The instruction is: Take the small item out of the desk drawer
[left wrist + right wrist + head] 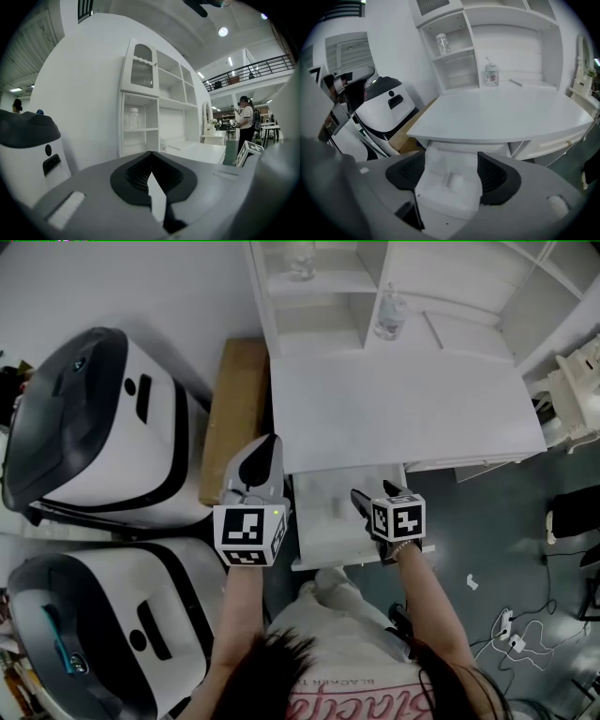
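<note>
While the desk drawer (314,531) stands open, the small white item (457,180) lies inside ungrasped; right gripper (451,172) hovers above, jaws wide; left gripper (151,155) pinched together, empty.

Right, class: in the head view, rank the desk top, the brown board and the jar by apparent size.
Largest: desk top
Then: brown board
Smallest: jar
No two look alike in size.
</note>
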